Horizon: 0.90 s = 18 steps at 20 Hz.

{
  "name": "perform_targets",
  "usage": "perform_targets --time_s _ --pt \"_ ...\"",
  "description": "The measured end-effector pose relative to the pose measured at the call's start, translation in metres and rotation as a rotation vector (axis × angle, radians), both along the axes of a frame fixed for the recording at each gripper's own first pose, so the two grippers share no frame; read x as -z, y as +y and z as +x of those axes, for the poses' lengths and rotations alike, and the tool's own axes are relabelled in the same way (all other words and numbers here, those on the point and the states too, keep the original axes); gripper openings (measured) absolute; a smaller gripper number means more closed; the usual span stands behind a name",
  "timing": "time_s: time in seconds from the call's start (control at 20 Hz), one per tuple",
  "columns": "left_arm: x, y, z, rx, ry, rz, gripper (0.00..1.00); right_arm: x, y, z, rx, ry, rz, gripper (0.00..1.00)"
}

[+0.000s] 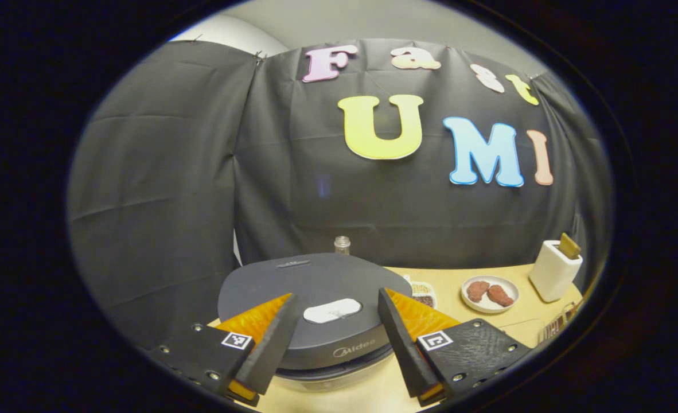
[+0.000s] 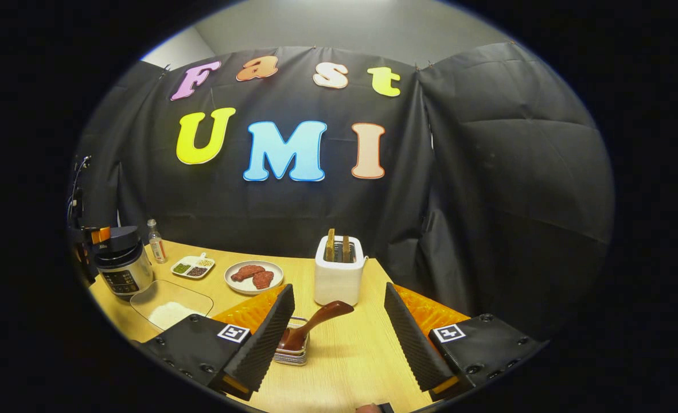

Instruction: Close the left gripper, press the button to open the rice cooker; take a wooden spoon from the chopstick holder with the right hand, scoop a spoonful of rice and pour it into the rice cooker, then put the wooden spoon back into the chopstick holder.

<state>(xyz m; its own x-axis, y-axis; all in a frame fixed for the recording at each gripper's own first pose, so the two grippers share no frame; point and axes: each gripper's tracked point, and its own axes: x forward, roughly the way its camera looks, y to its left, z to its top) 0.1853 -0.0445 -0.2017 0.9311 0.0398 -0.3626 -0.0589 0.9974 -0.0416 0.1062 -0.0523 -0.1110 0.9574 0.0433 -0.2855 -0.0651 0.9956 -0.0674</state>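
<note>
We see rice cooker point(image 1: 316, 310) on counter point(image 1: 476, 330): round, dark lid shut, pale oval button point(image 1: 332, 310) on top. Left tongs point(image 1: 333, 350) spread wide, holding nothing, straddling cooker front. In right gripper view, right tongs point(image 2: 339, 338) wide open, empty. Between them, brown wooden spoon point(image 2: 310, 330) leans out of chopstick holder point(image 2: 293, 353), near white toaster point(image 2: 339, 278). Rice point(image 2: 170, 314) in clear tray beside cooker.

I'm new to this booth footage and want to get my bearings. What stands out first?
In the left gripper view, the dark rice cooker, lid shut, sits close ahead between the open left tool. In the right gripper view, the open right tool frames a wooden spoon in its holder, with a white toaster behind.
</note>
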Motion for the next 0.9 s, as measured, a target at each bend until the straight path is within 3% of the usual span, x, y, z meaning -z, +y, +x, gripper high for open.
perform_targets --time_s 0.1,0.15,0.2,0.45,0.5,0.55,0.9 --pt "0.01 -0.002 -0.002 -0.006 0.017 0.012 0.85 -0.001 -0.003 0.001 0.002 0.0 0.001 1.0" --pt "0.016 -0.003 -0.004 -0.008 0.032 0.018 0.94 -0.002 -0.005 0.0 0.003 -0.001 0.0 1.0" --pt "0.023 -0.004 -0.005 -0.006 0.047 0.027 0.85 -0.003 -0.005 0.0 0.004 -0.004 -0.002 1.0" --pt "0.024 -0.002 -0.008 -0.024 0.051 0.02 0.86 -0.001 -0.01 -0.002 0.005 0.004 -0.005 1.0" --pt "0.027 -0.003 -0.008 -0.027 0.048 0.009 0.95 -0.001 -0.01 -0.002 0.004 0.003 -0.004 1.0" --pt "0.037 -0.004 -0.011 -0.026 0.094 -0.004 0.93 -0.003 -0.01 -0.003 0.002 0.0 -0.003 1.0" --pt "-0.002 -0.01 -0.018 -0.03 0.02 -0.046 0.85 -0.019 0.004 -0.007 -0.055 -0.036 0.089 1.0"
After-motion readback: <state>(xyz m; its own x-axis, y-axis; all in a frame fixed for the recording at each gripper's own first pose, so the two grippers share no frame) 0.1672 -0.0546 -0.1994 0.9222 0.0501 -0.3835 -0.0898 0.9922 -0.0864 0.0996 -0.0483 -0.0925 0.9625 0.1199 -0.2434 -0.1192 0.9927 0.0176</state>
